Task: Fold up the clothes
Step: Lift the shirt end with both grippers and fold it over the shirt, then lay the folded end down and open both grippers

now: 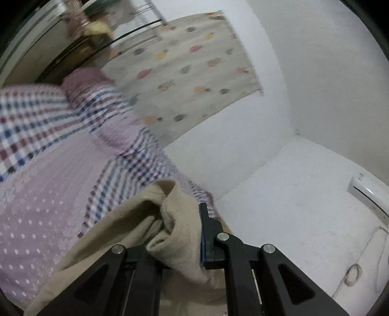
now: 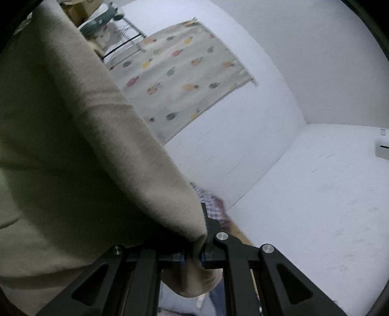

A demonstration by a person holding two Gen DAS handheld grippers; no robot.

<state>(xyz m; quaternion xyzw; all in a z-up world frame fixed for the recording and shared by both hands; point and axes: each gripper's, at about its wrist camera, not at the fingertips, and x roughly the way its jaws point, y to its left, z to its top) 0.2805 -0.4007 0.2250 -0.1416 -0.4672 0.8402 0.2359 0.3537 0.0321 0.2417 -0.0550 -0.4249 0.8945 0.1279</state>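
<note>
A beige garment (image 1: pixel 136 218) hangs between both grippers, lifted off the bed. My left gripper (image 1: pixel 187 233) is shut on a bunched edge of it; the cloth covers the left finger, and the right finger (image 1: pixel 206 226) with its blue pad shows. In the right wrist view the same beige garment (image 2: pixel 80 150) fills the left half of the picture. My right gripper (image 2: pixel 194 252) is shut on its edge, and the cloth is pinched between the blue pads (image 2: pixel 203 258). Both views are tilted and blurred.
A bed with a pink dotted and checked cover (image 1: pixel 48 184) lies below on the left. A fruit-print curtain (image 1: pixel 192 73) hangs on the white wall (image 1: pixel 304 73). An air conditioner (image 1: pixel 369 194) sits at the far right. Shelves with clutter (image 2: pixel 102 21) stand at the back.
</note>
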